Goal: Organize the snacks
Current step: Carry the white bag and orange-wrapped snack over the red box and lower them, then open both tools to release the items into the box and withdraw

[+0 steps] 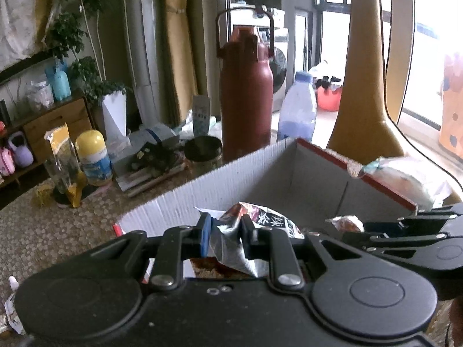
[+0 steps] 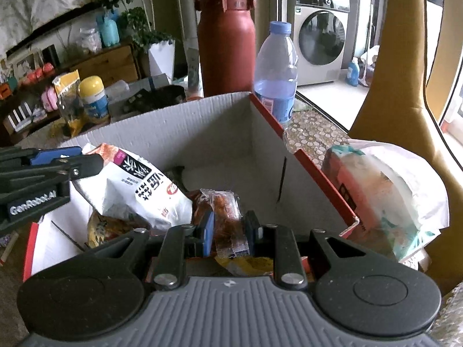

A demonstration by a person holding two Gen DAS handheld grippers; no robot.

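Two claws of mine hang over the open cardboard box (image 2: 202, 133) on the table: my left claw (image 1: 225, 235) pinches a white snack bag (image 1: 231, 248), my right claw (image 2: 230, 230) grips a clear-wrapped snack (image 2: 225, 211).

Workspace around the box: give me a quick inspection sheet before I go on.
Surface: table with pebble-pattern cover.
Job's things: open box; white snack bag and clear-wrapped snack held over it; more packets low inside.
Clutter: red flask, water bottle, yellow-lidded jar, plastic-bagged pack beside the box.
Grippers: left gripper shut on the white snack bag; right gripper shut on the clear-wrapped snack.
Cables: black cord behind the yellow chair back.
Surroundings: washing machine, plants, shelf.
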